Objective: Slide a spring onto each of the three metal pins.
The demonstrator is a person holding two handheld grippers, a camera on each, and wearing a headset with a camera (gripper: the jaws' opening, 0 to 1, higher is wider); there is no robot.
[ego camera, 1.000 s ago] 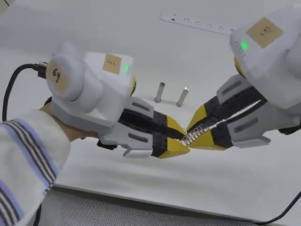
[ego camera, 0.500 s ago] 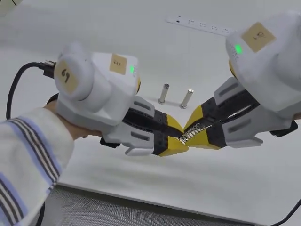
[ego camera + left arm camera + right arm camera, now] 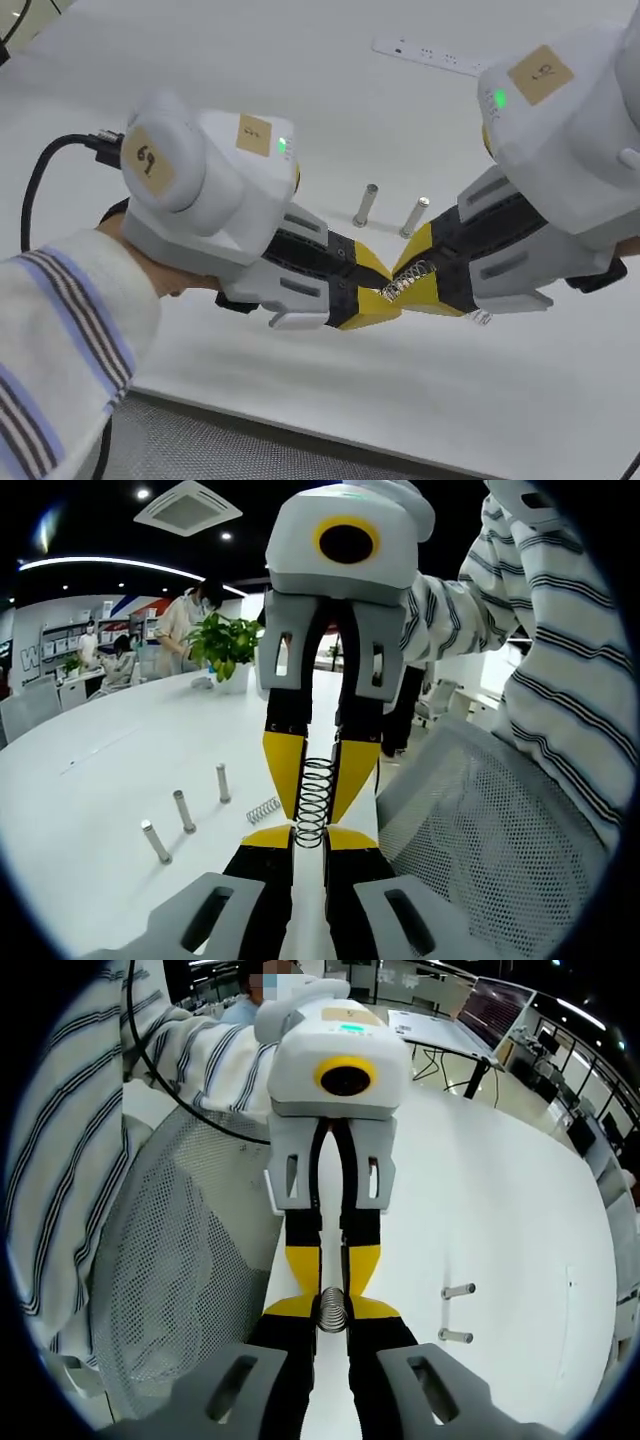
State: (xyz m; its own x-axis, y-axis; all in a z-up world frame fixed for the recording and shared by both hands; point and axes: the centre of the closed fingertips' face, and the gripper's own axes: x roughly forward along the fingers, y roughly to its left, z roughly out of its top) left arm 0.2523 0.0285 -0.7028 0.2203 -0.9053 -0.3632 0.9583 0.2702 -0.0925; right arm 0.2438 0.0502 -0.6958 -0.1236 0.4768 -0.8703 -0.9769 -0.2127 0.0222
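Spring point(image 3: 409, 279) is clamped lengthwise in the right gripper point(image 3: 402, 288) (tip to tip with the left gripper point(image 3: 385, 296), whose grip cannot be told); upright pins point(image 3: 366, 204) stand beyond.

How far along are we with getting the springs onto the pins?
Done: nothing yet; all three pins stand bare. In hand: one spring is held by the right gripper, its end at the left gripper. To do: thread it on, then two more; a loose spring lies on the table beside the pins.
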